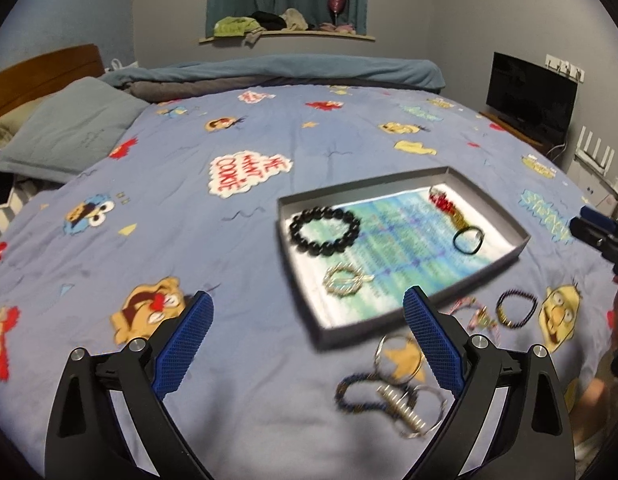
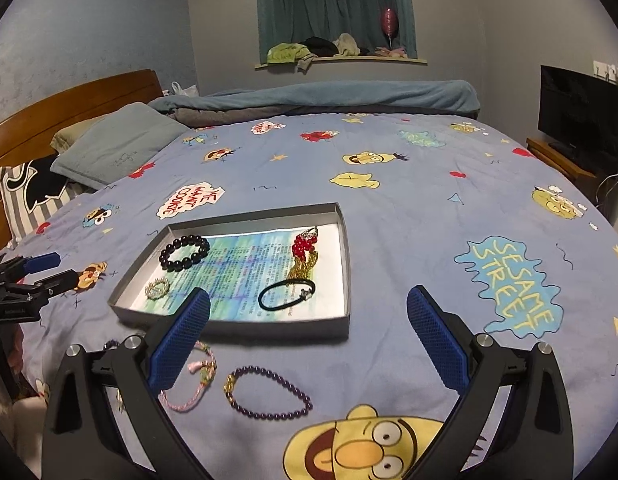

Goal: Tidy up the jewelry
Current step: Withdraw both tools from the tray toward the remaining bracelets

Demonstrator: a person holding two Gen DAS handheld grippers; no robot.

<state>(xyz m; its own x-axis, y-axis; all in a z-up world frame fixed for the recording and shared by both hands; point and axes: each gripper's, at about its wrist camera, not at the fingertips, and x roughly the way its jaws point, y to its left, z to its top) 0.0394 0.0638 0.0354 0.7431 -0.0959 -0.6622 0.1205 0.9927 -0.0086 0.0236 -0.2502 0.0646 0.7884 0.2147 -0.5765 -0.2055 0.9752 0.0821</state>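
you hold both the left gripper [image 1: 309, 336] and right gripper [image 2: 309, 330] with fingers spread and empty above the bed [image 2: 409, 220], since loose bracelets lie just outside the tray [image 2: 345, 264].

The bedspread [image 2: 409, 240] bears "SESAME STREET" [image 2: 511, 286] at right and "ME WANT COOKIE" [image 2: 190, 199] (upside down) far left.

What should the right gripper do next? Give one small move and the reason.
Probably lower the right gripper onto the purple bead bracelet. Its jaws are open and empty, and that bracelet lies on the bedspread just below them, outside the grey tray that already holds the black bead bracelet and other pieces.
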